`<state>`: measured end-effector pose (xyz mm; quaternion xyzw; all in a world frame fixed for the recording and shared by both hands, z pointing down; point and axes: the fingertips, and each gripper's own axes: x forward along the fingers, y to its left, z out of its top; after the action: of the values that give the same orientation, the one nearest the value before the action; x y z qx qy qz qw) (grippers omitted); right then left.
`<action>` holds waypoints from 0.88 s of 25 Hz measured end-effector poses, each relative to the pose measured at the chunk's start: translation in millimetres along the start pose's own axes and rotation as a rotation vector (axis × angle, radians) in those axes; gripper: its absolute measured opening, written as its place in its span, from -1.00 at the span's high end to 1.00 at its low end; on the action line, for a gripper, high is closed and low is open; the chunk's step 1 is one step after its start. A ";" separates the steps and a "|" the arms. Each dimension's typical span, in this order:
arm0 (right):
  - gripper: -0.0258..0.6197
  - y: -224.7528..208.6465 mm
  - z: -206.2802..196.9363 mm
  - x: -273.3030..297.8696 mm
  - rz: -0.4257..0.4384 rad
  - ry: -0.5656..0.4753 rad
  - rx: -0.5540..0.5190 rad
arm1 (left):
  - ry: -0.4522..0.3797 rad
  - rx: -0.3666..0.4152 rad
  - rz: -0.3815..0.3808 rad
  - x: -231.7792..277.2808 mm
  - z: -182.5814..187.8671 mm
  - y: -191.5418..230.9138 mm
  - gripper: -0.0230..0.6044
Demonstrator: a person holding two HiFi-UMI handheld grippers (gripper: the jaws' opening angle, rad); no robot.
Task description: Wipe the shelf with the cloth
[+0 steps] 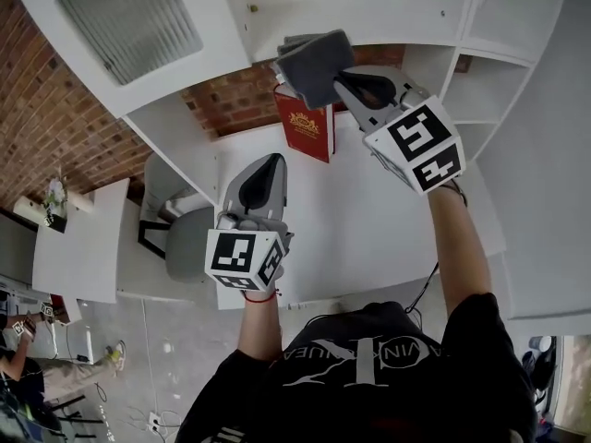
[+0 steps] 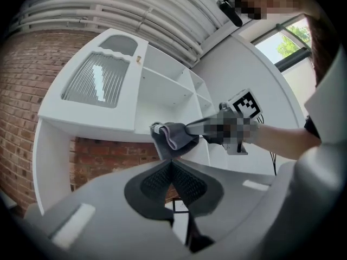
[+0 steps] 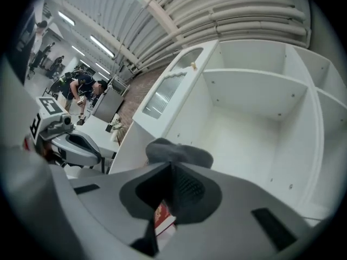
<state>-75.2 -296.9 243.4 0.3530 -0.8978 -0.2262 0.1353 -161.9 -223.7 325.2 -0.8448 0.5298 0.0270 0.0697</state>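
The right tool (image 1: 342,79) gripped the cloth (image 1: 312,61) at the edge of the shelf (image 1: 369,7), seemingly ready to wipe; the left tool (image 1: 271,162) hung closed and empty. The next move called for pressing the cloth down and sweeping it across.

Industrial hall set up as a work lab. Ribbed metal roof (image 3: 244,15) with strip lights (image 3: 103,45). Bare brick wall (image 1: 55,109). White shelf (image 3: 255,91), white tables (image 1: 78,247). A person (image 3: 84,85) stands at a far table.

Head-down plus two jaw-level views; shared shelf (image 1: 369,12)
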 end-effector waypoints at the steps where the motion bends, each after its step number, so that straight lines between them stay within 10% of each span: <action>1: 0.82 0.3 -2.6 -8.5 -0.008 0.002 0.009 | 0.001 -0.012 -0.004 -1.5 -0.4 -3.4 0.89; 22: 0.82 52.8 -73.3 -166.4 0.056 0.015 0.195 | 0.012 -0.030 0.151 -85.9 -0.6 -93.6 0.89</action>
<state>43.0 -169.8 319.2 0.3411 -0.9239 -0.1314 0.1131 -115.3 -107.0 344.4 -0.8037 0.5918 0.0348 0.0517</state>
